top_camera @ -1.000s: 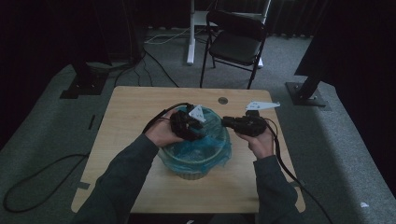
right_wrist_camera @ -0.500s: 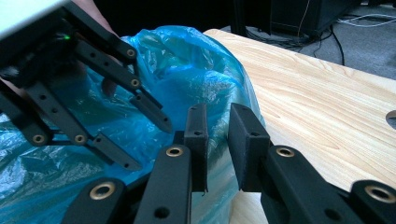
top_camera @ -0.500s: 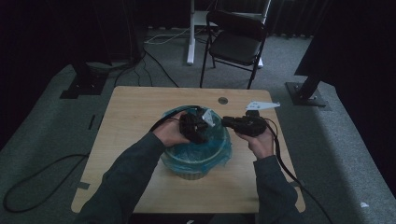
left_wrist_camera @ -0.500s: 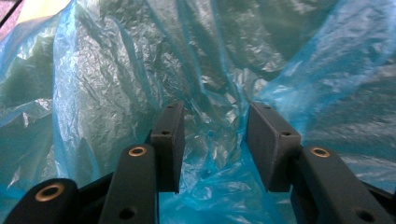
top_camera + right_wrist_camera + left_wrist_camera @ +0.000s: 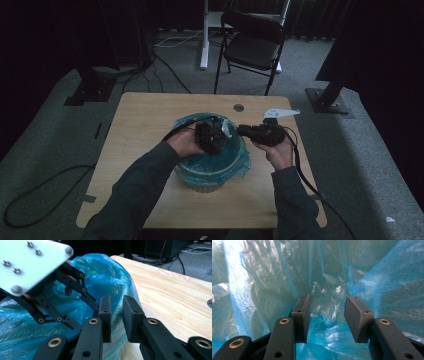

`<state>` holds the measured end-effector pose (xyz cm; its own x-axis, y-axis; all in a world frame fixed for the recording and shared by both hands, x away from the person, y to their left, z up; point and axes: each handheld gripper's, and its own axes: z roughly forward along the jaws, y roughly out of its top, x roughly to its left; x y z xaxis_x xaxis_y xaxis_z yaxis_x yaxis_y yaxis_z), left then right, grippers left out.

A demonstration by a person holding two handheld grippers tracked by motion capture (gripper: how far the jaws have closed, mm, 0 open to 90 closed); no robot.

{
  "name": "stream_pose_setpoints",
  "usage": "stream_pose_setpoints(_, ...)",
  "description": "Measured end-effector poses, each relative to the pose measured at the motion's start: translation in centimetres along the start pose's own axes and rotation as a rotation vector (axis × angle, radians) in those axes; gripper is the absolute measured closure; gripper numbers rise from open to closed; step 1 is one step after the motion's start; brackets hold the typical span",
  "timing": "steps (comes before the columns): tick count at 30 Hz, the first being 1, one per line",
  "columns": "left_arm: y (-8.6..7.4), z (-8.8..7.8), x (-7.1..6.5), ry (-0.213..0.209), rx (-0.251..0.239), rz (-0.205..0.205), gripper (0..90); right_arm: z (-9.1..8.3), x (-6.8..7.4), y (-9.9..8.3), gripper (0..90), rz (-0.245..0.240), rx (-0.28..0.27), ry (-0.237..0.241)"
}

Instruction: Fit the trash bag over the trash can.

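A round bin (image 5: 205,186) lined with a blue plastic bag (image 5: 236,161) stands mid-table. My left gripper (image 5: 213,138) reaches down inside the bag. Its jaws (image 5: 327,300) stand open and have just been opening; crinkled blue film lies beyond them and nothing is pinched. My right gripper (image 5: 241,131) sits at the bag's right rim, pointing left. In the right gripper view its jaws (image 5: 116,301) are close together with a fold of the bag's rim (image 5: 117,277) between them. The left gripper's linkage and grey plate (image 5: 32,262) show just beyond.
The wooden table (image 5: 145,130) has bare room left of and behind the bin, and a small round hole (image 5: 239,107) near its far edge. A black folding chair (image 5: 250,47) stands behind it. Cables trail from both grippers over the table's near edge.
My left gripper has shifted a little right and down, deeper into the bag. The right gripper and the bin have stayed where they were.
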<state>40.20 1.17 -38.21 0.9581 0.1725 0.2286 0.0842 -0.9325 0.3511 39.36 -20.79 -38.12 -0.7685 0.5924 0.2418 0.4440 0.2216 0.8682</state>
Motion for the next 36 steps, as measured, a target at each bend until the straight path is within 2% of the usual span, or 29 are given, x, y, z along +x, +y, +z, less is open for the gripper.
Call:
stream_pose_setpoints(5, 0.1, 0.4, -0.1, 0.015, 0.04, 0.011, 55.6, 0.0, 0.0, 0.0, 77.6, 0.0, -0.001, -0.001)
stream_pose_setpoints(9, 0.0, 0.2, -0.1, 0.017, 0.02, 0.005, 55.6, 0.0, 0.0, 0.0, 77.6, 0.001, -0.002, -0.001)
stream_pose_setpoints(14, -0.4, -1.4, 0.4, 0.017, -0.1, -0.046, 55.8, 0.0, -0.1, -0.2, 77.6, 0.01, -0.015, 0.008)
stream_pose_setpoints(22, -2.2, -5.1, 1.1, 0.077, -0.292, -0.126, 55.8, 0.0, -0.1, -0.2, 77.6, 0.005, -0.014, 0.003)
stream_pose_setpoints(25, -3.5, -6.3, 1.5, 0.105, -0.374, -0.185, 55.9, 0.0, 0.0, -0.2, 77.6, 0.005, -0.014, 0.002)
stream_pose_setpoints(28, -5.4, -7.3, 2.2, 0.12, -0.47, -0.265, 56.2, 0.0, 0.0, -0.2, 77.6, 0.005, -0.015, 0.002)
stream_pose_setpoints(30, -6.4, -7.6, 2.5, 0.131, -0.497, -0.297, 56.7, 0.0, 0.0, -0.2, 77.6, 0.003, -0.015, 0.002)
stream_pose_setpoints(33, -8.3, -8.1, 3.1, 0.151, -0.554, -0.37, 56.6, 0.0, 0.0, -0.1, 77.6, -0.001, -0.013, -0.002)
stream_pose_setpoints(36, -9.8, -8.4, 3.5, 0.17, -0.578, -0.417, 56.3, 0.0, 0.0, -0.1, 77.6, -0.002, -0.011, -0.001)
